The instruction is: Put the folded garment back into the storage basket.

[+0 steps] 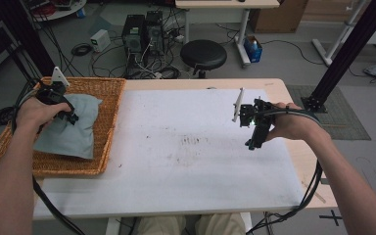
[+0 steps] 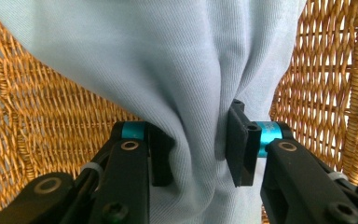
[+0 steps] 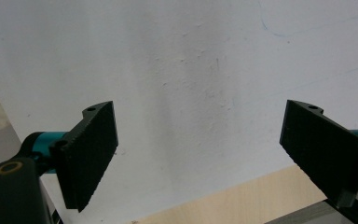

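Wicker basket point(image 1: 105, 105): woven tray at the left end of the counter point(image 1: 274, 88), partly overhanging its left edge; it serves as the container for the cloth, its low wall keeping the fabric gathered in one place.
Cloth point(image 1: 73, 129): pale blue-grey fabric lying crumpled inside the basket, near its back and middle; one corner rises toward the basket's right wall.
Left claw point(image 1: 68, 116): lowered onto the cloth inside the basket; in the left gripper view its jaws stand either side of a raised fold of the cloth point(image 2: 191, 93) and press into it, so the fabric bunches into a ridge between them. Judged clenched on the cloth, taking a pinch of a fold rather than a flat edge because the fabric lies loose and gives nothing firmer to seize.
Right claw point(image 1: 251, 143): held above the white mat point(image 1: 176, 147) at the right side of the counter, well apart from the basket; in the right gripper view its jaws stand wide apart with nothing between them. Released and idle, apparently kept ready over the open mat to receive or spread the cloth.
White mat: bare working surface covering most of the counter, faintly smudged near its middle; likely the place meant for the cloth.
Step in hand: lifting the cloth out of the basket, by judgement just begun.
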### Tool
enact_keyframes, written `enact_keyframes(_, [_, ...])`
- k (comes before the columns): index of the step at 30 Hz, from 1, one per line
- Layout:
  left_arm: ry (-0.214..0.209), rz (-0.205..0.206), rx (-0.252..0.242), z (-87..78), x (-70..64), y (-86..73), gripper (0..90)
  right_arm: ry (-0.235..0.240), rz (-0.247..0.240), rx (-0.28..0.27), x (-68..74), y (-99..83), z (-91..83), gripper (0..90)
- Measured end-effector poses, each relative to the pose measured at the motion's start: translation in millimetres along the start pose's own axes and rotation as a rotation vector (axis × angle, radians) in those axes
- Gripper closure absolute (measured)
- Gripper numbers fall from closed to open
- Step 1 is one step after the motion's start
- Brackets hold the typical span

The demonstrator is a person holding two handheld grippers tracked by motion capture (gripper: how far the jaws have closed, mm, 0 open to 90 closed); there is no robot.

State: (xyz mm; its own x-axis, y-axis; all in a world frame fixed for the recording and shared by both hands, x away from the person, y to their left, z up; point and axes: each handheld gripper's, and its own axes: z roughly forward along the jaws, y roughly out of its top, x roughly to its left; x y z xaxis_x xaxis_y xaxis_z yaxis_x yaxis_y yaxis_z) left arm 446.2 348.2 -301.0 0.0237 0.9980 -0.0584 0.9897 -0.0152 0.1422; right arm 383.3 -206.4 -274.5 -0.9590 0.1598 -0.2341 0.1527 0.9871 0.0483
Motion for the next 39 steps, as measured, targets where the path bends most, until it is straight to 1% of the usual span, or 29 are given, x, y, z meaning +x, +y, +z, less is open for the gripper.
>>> enact_keyframes(1, [0.008,-0.016,-0.001,0.5,0.5,0.3,58.9,-0.004,0.001,0.000,0.0,-0.1,-0.2,11.2])
enact_keyframes(2, [0.022,-0.032,-0.002,0.7,1.6,0.9,50.3,-0.001,0.012,-0.005,0.8,-0.1,0.1,11.2])
enact_keyframes(3, [0.035,-0.053,-0.006,0.8,2.3,1.4,41.5,-0.001,0.006,-0.007,0.3,-0.2,0.3,11.2])
enact_keyframes(4, [0.042,-0.061,-0.004,0.5,3.0,1.7,33.4,-0.002,0.013,0.001,1.1,-0.2,-0.3,11.2])
enact_keyframes(5, [0.045,-0.066,-0.010,0.1,2.9,1.7,28.0,0.000,0.014,-0.001,1.3,-0.5,-0.2,11.2])
enact_keyframes(6, [0.045,-0.065,-0.014,-0.5,2.8,1.8,25.9,0.000,0.010,0.000,1.2,-0.7,-0.3,11.2])
enact_keyframes(7, [0.039,-0.064,-0.015,-0.9,2.3,1.8,24.9,-0.004,0.004,-0.003,0.8,-0.7,-0.1,11.2])
enact_keyframes(8, [0.036,-0.063,-0.013,-1.2,1.4,1.9,24.4,-0.002,0.009,0.001,1.2,-0.8,-0.3,11.2])
enact_keyframes(10, [0.039,-0.059,-0.018,-2.3,-0.7,2.0,24.1,-0.001,0.014,0.001,1.5,-0.6,-0.4,11.2])
enact_keyframes(11, [0.039,-0.053,-0.017,-2.9,-1.7,2.0,24.0,-0.003,0.008,-0.001,1.2,-0.4,-0.4,11.2])
enact_keyframes(12, [0.041,-0.052,-0.019,-2.8,-3.3,2.0,24.0,-0.004,0.000,0.001,0.9,-0.3,-0.6,11.2])
enact_keyframes(17, [0.050,-0.030,-0.026,-6.5,-15.4,1.0,23.9,-0.008,-0.003,-0.003,0.5,0.0,-0.5,11.2])
enact_keyframes(18, [0.050,-0.030,-0.026,-6.5,-15.4,1.0,23.9,-0.008,-0.003,-0.003,0.5,0.0,-0.5,11.2])
enact_keyframes(19, [0.052,-0.008,-0.038,-9.9,-23.4,0.2,23.9,-0.006,0.004,-0.006,0.6,-0.1,-0.2,11.2])
enact_keyframes(20, [0.050,-0.002,-0.042,-11.3,-26.3,-0.2,23.9,-0.008,0.012,-0.010,0.4,-0.2,-1.1,11.2])
enact_keyframes(21, [0.053,0.006,-0.045,-13.1,-30.2,-0.7,23.9,-0.010,0.002,-0.002,-0.2,-0.4,-2.0,11.2])
enact_keyframes(22, [0.058,0.017,-0.043,-14.6,-33.9,-1.1,23.9,-0.009,0.008,-0.015,0.4,-0.1,-1.7,11.2])
enact_keyframes(23, [0.060,0.025,-0.041,-16.1,-36.9,-1.5,23.9,-0.008,0.013,-0.014,0.9,0.2,-2.1,11.2])
enact_keyframes(25, [0.058,0.034,-0.036,-18.1,-42.2,-1.2,23.9,-0.010,0.011,-0.006,1.3,1.1,-2.3,11.2])
enact_keyframes(26, [0.060,0.039,-0.034,-19.3,-45.5,-0.6,23.9,-0.010,0.011,-0.014,1.2,1.5,-1.7,11.2])
enact_keyframes(28, [0.057,0.048,-0.037,-21.1,-50.4,0.4,23.9,-0.009,0.008,-0.017,1.2,2.8,-1.3,11.2])
enact_keyframes(29, [0.057,0.055,-0.039,-21.8,-55.0,1.0,23.9,-0.009,0.013,-0.012,1.7,3.1,-1.7,11.2])
enact_keyframes(30, [0.056,0.062,-0.039,-22.0,-59.0,1.3,23.9,-0.015,-0.001,-0.011,0.7,3.5,-2.0,11.2])
enact_keyframes(31, [0.055,0.070,-0.037,-22.2,-62.0,1.4,23.9,-0.015,0.000,-0.019,1.0,4.1,-1.4,11.2])
enact_keyframes(34, [0.046,0.120,-0.045,-25.0,-78.0,0.6,23.9,-0.012,0.013,-0.013,2.3,4.6,-1.5,11.2])
enact_keyframes(35, [0.046,0.135,-0.045,-26.2,-83.6,0.4,23.9,-0.009,0.007,-0.018,1.5,4.2,-0.7,11.2])
enact_keyframes(36, [0.048,0.152,-0.051,-27.2,-89.0,0.0,23.9,-0.011,0.013,-0.012,1.5,4.4,-1.0,11.2])
enact_keyframes(38, [0.045,0.181,-0.054,-29.6,-100.2,-0.8,23.9,-0.013,0.002,-0.013,-0.5,3.5,-0.3,11.2])
enact_keyframes(39, [0.040,0.194,-0.059,-30.3,-105.9,-1.5,23.9,-0.014,0.001,-0.004,-1.0,2.9,-0.9,11.2])
